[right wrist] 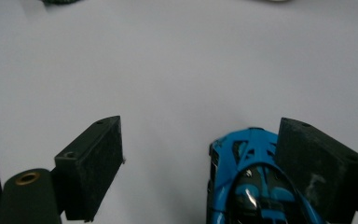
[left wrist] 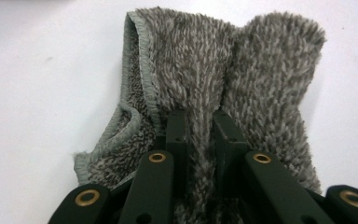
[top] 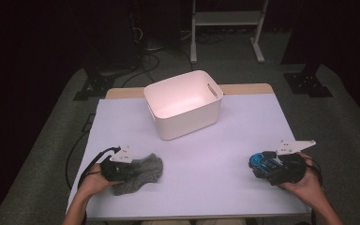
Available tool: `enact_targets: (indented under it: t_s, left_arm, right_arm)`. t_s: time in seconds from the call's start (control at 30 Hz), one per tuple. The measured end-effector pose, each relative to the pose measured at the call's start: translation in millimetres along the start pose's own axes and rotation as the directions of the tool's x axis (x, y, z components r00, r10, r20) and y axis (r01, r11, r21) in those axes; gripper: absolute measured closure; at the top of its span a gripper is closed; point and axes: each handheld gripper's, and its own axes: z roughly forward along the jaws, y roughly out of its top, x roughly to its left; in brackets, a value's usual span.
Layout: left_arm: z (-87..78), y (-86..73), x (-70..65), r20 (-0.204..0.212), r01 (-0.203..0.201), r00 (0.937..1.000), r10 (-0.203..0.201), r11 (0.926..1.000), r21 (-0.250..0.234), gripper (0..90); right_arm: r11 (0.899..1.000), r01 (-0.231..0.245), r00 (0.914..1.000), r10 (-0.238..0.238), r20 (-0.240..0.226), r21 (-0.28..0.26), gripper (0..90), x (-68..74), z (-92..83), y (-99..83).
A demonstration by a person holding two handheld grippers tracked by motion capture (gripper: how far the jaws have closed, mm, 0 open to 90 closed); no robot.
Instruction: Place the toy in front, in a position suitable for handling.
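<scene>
Black jaws of the left gripper (left wrist: 199,133) are pinched shut on a ridge of the grey sock (left wrist: 223,79), bunching the fleece into a fold between the pads. That pinch on the middle of the sock looks like a hold for lifting it, probably toward the bin (top: 183,102). The sock lies flat on the table, well in front of the bin and to its left as the high view has it, with the left hand (top: 93,180) behind the gripper at the near edge.

Across from the sock, in front of the bin and to its right, the right gripper (right wrist: 200,163) stands with its jaws wide apart around the nose of a blue toy car (right wrist: 254,186). One pad sits just beside the car's flank (whether it touches I cannot tell), while the other is well clear, so nothing is clamped. The right hand (top: 304,180) looks lined up to close on the car.

The bin is white, open-topped and empty as far as its inside shows, with a slot handle in one wall. It sits at the far middle of the sheet, within reach of both hands.

A pale lilac sheet (top: 206,154) covers the table, with a strip of wood showing behind the bin. Beyond lie grey carpet, trailing cables, a white frame's legs and a dark room.
</scene>
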Motion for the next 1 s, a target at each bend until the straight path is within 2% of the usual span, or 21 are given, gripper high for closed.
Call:
enact_targets:
  t_s: [0.33, 0.63, 1.0]
  left_arm:
    - [1.0, -1.4, 0.8, 0.011, 0.004, 0.9999, -0.004, 1.0, -0.006, 79.0]
    - [1.5, -1.8, 0.8, 0.02, 0.003, 0.9998, -0.003, 1.0, -0.003, 78.9]
    - [1.8, -2.3, 1.3, 0.029, 0.007, 0.9995, -0.007, 1.0, -0.003, 78.8]
  right_arm:
    - [0.998, -0.02, 0.9978, 0.017, 0.064, 0.053, 13.8, -12.0, -8.1, -14.5]
    - [0.995, -0.048, 0.9956, 0.041, 0.085, 0.082, 13.8, -20.9, -8.0, -23.7]
    - [0.992, -0.048, 0.9941, 0.036, 0.102, 0.119, 13.8, -25.0, -3.7, -30.0]
